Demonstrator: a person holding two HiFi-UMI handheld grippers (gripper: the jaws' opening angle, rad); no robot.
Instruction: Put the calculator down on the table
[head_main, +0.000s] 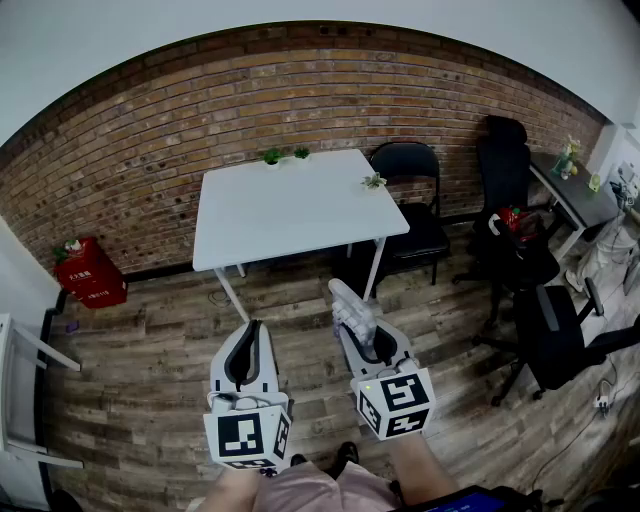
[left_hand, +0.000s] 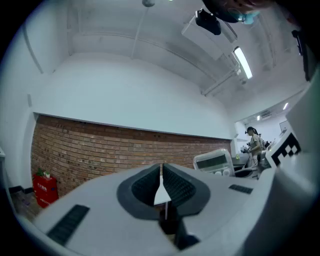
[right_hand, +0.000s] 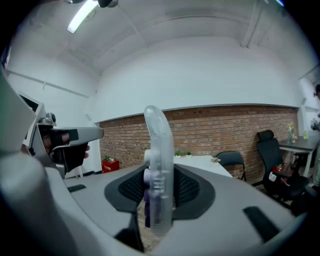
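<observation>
Right gripper (head_main: 356, 322) is clamped on the calculator (head_main: 350, 303). In the right gripper view the jaws pinch the light plastic body edge-on, and the calculator (right_hand: 159, 165) stands upright between the pads and sticks out well past the right gripper (right_hand: 159, 187) tips. The calculator is in the air over the wooden floor (head_main: 140, 340), on the near side of the white table (head_main: 300, 210), not touching it. Left gripper (head_main: 250, 335) is just to the left of the right one, at about the same distance from the table, with a marker cube (head_main: 247, 437) at its near end. In the left gripper view the left gripper (left_hand: 161, 175) has its jaws drawn together with nothing between them, and the calculator (left_hand: 214, 162) shows off to the right with its display facing the camera. The table top is bare in the middle. Two small potted plants (head_main: 272, 156) (head_main: 301, 153) sit at its far edge and a third small plant (head_main: 374, 181) sits near its right edge. A black chair (head_main: 412, 195) stands at the table's right side, against the brick wall (head_main: 140, 160). Farther right there are a black office chair (head_main: 508, 175), another dark chair (head_main: 555, 340) nearer, and a second desk (head_main: 572, 195). A red container (head_main: 90, 272) sits on the floor at the far left by the wall.
</observation>
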